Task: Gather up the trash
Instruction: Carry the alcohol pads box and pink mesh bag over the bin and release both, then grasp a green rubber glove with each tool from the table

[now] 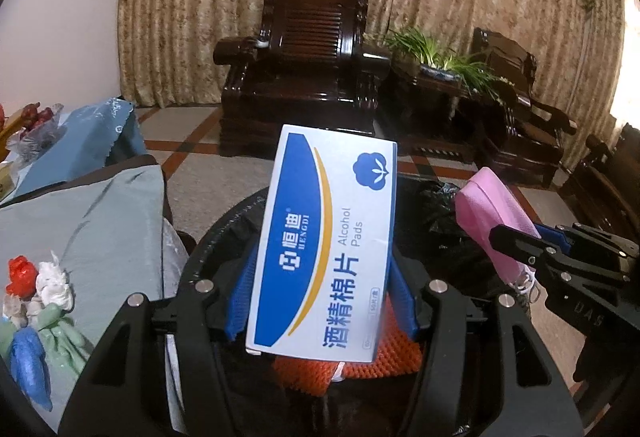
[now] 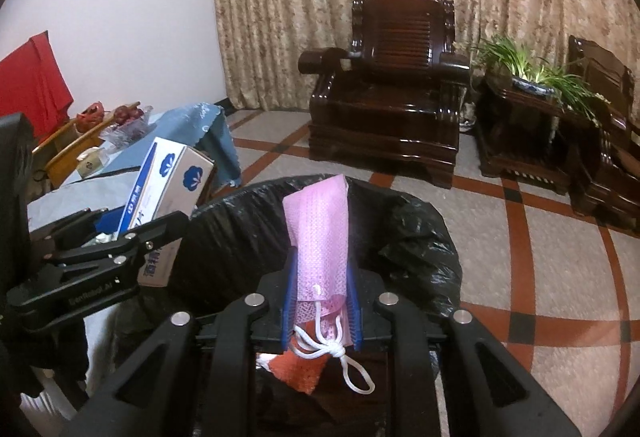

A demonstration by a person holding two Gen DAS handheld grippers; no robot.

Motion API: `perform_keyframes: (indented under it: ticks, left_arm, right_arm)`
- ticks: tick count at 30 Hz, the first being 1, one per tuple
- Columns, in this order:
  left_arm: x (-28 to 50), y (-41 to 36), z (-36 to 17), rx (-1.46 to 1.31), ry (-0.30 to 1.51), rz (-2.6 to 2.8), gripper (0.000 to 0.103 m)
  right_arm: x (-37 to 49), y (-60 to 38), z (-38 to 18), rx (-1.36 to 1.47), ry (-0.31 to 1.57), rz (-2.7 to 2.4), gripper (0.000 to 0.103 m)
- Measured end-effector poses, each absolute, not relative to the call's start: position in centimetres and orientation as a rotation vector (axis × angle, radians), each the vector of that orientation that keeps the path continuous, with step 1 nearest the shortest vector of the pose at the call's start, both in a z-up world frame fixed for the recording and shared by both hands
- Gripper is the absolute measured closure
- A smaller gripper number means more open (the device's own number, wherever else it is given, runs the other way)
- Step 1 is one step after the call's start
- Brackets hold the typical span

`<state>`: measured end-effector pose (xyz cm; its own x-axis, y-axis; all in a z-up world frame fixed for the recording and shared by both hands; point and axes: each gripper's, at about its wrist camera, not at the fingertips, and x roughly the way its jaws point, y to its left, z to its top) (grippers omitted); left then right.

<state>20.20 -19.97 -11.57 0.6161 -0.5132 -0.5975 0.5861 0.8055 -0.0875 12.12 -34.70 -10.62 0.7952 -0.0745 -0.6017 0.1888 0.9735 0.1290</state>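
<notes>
While we hover over the bin, lined with a black bag and filling the lower middle, our left tool clamps the box of alcohol pads upright above its rim. At three o'clock our right tool pinches the pink mask over the opening. Orange netting lies inside below.

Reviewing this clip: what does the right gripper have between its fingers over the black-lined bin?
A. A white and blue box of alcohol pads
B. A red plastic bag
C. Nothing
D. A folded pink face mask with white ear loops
D: in the right wrist view the right gripper has its blue pads against a pink face mask, white loops dangling, above the bin; the box sits in the left gripper.
</notes>
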Motion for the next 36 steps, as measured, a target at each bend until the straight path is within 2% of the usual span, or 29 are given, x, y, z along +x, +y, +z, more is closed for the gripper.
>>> perform_keyframes:
  ticks: [2, 3, 7, 9, 11, 12, 14, 17, 23, 36]
  left_arm:
    - [20.5, -19.9, -11.8, 0.113, 0.666, -0.65, 0.042]
    - [20.6, -19.8, -11.9, 0.106, 0.67, -0.654, 0.036]
    - [20.6, -19.1, -11.6, 0.101, 0.658, -0.641, 0.029]
    - [20.5, -18.5, -11.4, 0.093, 0.653, -0.633, 0.023]
    - [20.3, -17.7, -11.2, 0.085, 0.651, -0.619, 0.023]
    - [20.3, -17.4, -10.9, 0.081, 0.65, -0.613, 0.022]
    - [20.0, -16.3, -10.4, 0.076, 0.641, -0.594, 0.019]
    - [19.3, -14.3, -9.4, 0.075, 0.614, -0.555, 0.016]
    - [18.2, -8.7, -8.0, 0.056, 0.595, -0.44, 0.011]
    - [16.4, 4.9, -6.9, 0.037, 0.568, -0.146, 0.011]
  right_arm:
    - [12.1, -35.0, -11.0, 0.191, 0.642, -0.15, 0.074]
    - [12.0, -35.0, -11.1, 0.193, 0.642, -0.157, 0.067]
    - [11.7, -35.3, -11.3, 0.195, 0.634, -0.167, 0.049]
    - [11.6, -35.2, -11.2, 0.193, 0.628, -0.179, 0.033]
    - [11.6, -35.1, -10.9, 0.196, 0.62, -0.18, 0.029]
    - [11.5, -35.0, -10.8, 0.198, 0.617, -0.18, 0.021]
    - [11.3, -34.7, -10.5, 0.203, 0.605, -0.178, 0.013]
    - [11.3, -33.7, -10.2, 0.2, 0.6, -0.163, 0.006]
    - [12.0, -30.8, -9.1, 0.219, 0.585, -0.099, 0.006]
    - [15.9, -19.8, -7.9, 0.135, 0.577, 0.127, 0.006]
